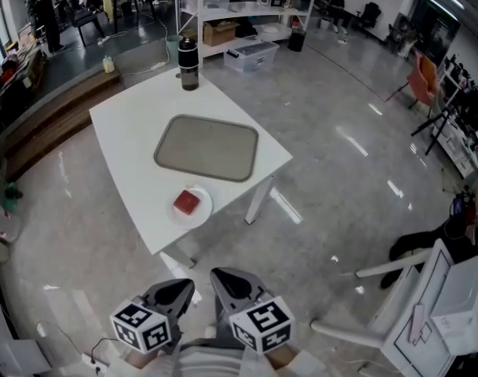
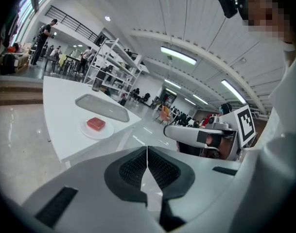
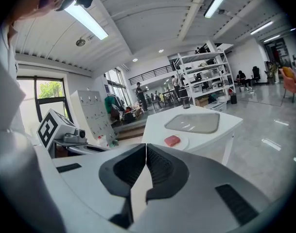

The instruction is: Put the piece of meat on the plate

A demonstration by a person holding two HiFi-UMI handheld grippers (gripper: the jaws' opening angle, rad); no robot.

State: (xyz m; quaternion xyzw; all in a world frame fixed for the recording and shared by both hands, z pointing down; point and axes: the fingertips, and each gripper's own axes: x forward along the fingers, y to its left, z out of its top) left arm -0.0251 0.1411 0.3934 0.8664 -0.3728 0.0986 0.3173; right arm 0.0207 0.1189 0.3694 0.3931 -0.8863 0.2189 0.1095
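**Item 1, nearest.** Left hand-held gripper [image 1: 178, 289] and right hand-held gripper [image 1: 225, 280] sit side by side, close to the body and well apart from the counter [image 1: 125, 128]. In each gripper view the pads meet along one line with nothing between them, so both are closed and empty.

**Item 2.** The piece of meat [image 1: 187, 203] is red and block-shaped, and lies flat on the plate [image 1: 206, 208], about its middle. We judge the placing done.

**Risks, as we judge them.**
- The plate stands close to the counter's near edge, beside the near corner. A hand-held gripper brought in low could knock the rim and slide plate and meat over that edge to the floor.
- Jaws closed as they are would shove the meat rather than take it, so any re-grip calls for opening first.
- The two hand-held grippers hang just beside each other, and a careless swing could clash them.

**Containers, near to far.**
- Plate: white, round and shallow. It holds the piece of meat only.
- Tray [image 1: 207, 149]: grey, rectangular, with rounded corners. It sits mid-counter, just beyond the plate and not touching it. We see nothing in it.
- Bottle [image 1: 188, 64]: dark, upright and capped, at the counter's far corner. Its contents are hidden from us.
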